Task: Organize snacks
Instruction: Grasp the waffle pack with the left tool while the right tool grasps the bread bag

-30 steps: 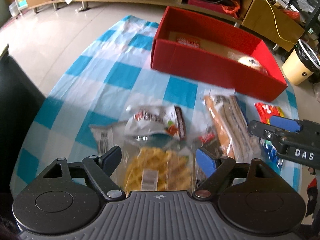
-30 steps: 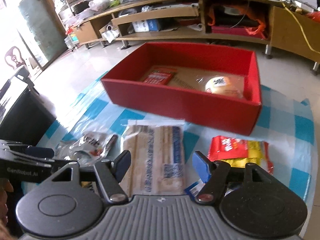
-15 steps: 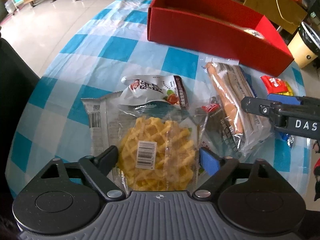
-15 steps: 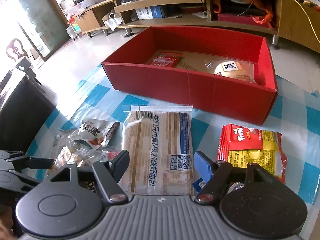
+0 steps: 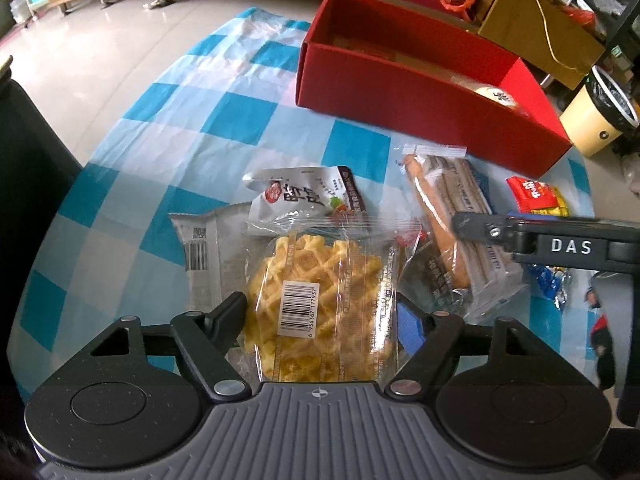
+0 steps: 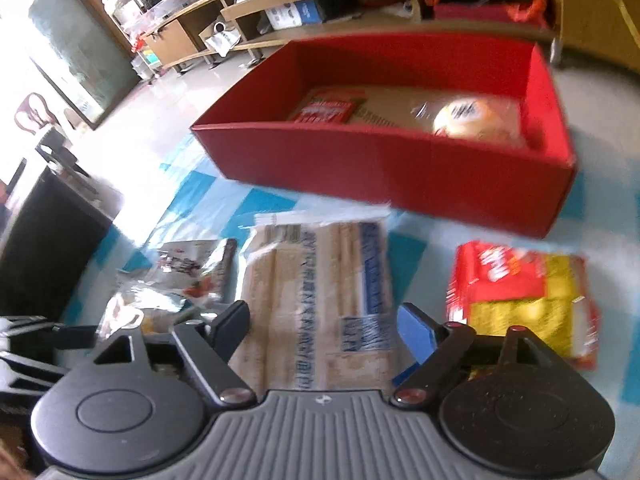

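Crinkly clear waffle packet (image 5: pixel 320 304) lay near on table, left gripper (image 5: pixel 320 320) jaws closing astride it, not yet pinching. Right gripper (image 6: pixel 324 328) jaws widening, unclenched over breadstick pack (image 6: pixel 320 300). Risk: slick film slipping, neighbouring packets dragged; red box (image 5: pixel 420 96) far.

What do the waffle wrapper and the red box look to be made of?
Waffle wrapper: thin clear plastic film, glossy; the waffle shows through, with glare streaks, wrinkles and a stuck-on barcode label. Red box: likely cardboard with a matte red surface; straight folded corners, thin stiff walls and a plain brown floor inside.
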A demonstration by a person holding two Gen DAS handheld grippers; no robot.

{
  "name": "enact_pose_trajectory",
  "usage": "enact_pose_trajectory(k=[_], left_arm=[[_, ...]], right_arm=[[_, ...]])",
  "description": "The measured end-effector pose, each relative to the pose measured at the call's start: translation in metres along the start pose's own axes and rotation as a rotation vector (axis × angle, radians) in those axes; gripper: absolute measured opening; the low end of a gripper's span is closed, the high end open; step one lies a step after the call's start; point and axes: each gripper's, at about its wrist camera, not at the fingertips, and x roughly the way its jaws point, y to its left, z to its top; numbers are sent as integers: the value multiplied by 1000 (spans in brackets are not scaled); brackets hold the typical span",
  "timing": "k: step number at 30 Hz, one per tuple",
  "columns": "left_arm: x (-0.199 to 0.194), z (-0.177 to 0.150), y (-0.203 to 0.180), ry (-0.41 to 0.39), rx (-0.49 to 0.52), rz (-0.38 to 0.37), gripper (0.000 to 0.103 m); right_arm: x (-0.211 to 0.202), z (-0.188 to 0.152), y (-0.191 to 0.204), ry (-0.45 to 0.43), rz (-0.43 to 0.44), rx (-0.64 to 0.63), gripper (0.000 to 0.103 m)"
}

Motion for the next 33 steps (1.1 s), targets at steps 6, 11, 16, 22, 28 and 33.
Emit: enact_pose_trajectory(k=[6, 11, 16, 22, 28, 33], left_arm=[[7, -1, -4, 32, 16, -14, 81], [8, -1, -5, 42, 19, -21, 81], [11, -2, -2, 51, 12, -20, 82], [11, -1, -4, 50, 19, -24, 82], [9, -1, -10, 41, 40, -36, 82], [4, -4, -16, 23, 57, -41, 82]], right_arm=[[18, -1, 6, 29, 0, -27, 98], [23, -3, 11, 32, -7, -65, 103], [22, -4, 10, 36, 8, -93, 103], [14, -5, 14, 11, -20, -112, 73], [-6, -16, 22, -25, -64, -140, 70], [-35, -31, 22, -82, -126, -129, 70]])
